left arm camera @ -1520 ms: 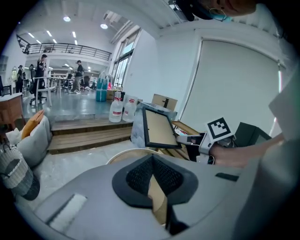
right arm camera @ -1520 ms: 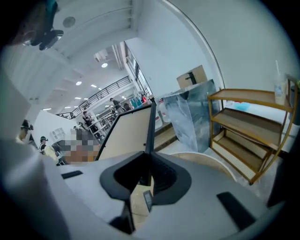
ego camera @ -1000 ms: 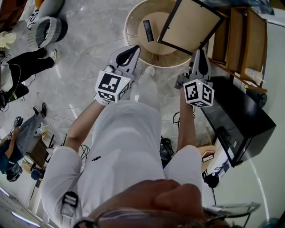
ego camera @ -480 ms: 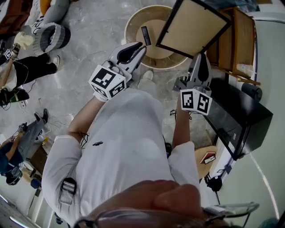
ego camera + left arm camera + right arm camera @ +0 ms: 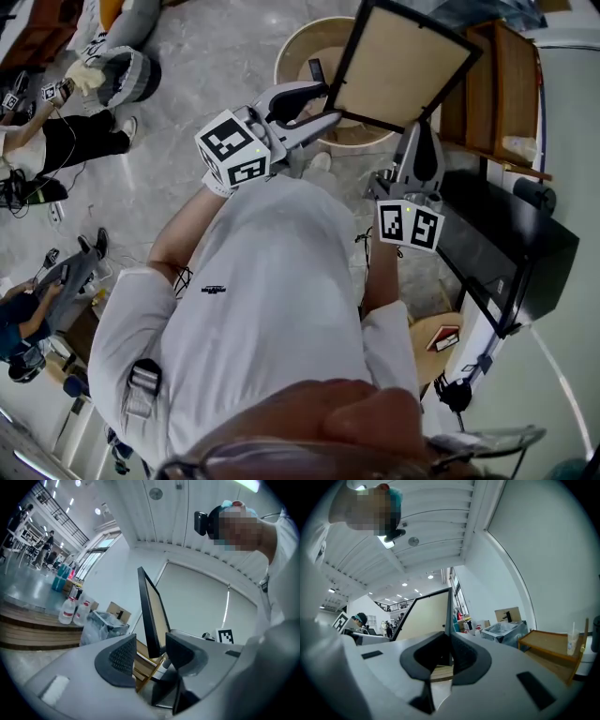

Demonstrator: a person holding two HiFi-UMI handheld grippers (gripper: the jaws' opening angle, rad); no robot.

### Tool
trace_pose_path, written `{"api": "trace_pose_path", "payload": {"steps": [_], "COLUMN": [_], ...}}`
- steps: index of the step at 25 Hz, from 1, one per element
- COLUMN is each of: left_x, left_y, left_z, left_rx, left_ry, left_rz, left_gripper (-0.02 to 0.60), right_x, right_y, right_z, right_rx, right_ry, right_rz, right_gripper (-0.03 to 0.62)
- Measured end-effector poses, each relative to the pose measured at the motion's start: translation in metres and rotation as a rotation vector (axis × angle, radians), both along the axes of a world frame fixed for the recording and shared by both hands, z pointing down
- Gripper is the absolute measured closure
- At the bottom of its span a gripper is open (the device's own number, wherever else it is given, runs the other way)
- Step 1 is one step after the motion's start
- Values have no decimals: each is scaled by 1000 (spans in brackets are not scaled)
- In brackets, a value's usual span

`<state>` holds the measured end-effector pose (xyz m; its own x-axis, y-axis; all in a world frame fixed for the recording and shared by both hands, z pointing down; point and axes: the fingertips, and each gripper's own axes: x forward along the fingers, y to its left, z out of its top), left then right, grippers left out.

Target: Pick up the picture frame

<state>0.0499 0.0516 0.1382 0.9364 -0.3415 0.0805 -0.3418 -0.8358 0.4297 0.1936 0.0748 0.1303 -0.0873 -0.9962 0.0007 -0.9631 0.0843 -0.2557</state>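
The picture frame (image 5: pixel 403 66) has a black rim and a tan back, and it is lifted off the round table, tilted. My right gripper (image 5: pixel 419 129) is shut on its lower edge; in the right gripper view the frame (image 5: pixel 426 613) rises edge-on from between the closed jaws (image 5: pixel 450 651). My left gripper (image 5: pixel 328 103) is at the frame's lower left corner and its jaws are opening. In the left gripper view the frame's edge (image 5: pixel 150 616) stands between the pads (image 5: pixel 123 656), with a gap on the left side, so they do not press on it.
Below the frame stands a round wooden table (image 5: pixel 295 47) with a black remote (image 5: pixel 316 70) on it. A wooden shelf unit (image 5: pixel 511 94) and a black cabinet (image 5: pixel 506 253) are on the right. People sit or stand on the floor (image 5: pixel 56 150) at the left.
The right gripper has lifted the frame up off the table. The left gripper has moved right to the frame's lower left corner, and its jaws have gone from shut to wide apart.
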Motion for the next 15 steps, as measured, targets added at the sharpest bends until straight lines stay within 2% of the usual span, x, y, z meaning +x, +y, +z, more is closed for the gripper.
{"api": "trace_pose_path", "payload": {"steps": [4, 8, 10, 15], "left_x": [-2, -2, 0, 5], "left_y": [2, 3, 5, 12], "left_z": [-2, 0, 1, 2], "left_rx": [1, 8, 16, 19], "left_ry": [15, -2, -10, -8], "left_rz": [4, -7, 5, 26], "left_gripper": [408, 444, 486, 495], "right_x": [-8, -7, -6, -2], "right_y": [7, 11, 13, 18], "right_z": [3, 6, 8, 22], "right_rx": [-1, -6, -7, -31], "right_ry": [2, -10, -10, -45], "right_rz": [-8, -8, -3, 7], "right_gripper": [557, 557, 557, 557]}}
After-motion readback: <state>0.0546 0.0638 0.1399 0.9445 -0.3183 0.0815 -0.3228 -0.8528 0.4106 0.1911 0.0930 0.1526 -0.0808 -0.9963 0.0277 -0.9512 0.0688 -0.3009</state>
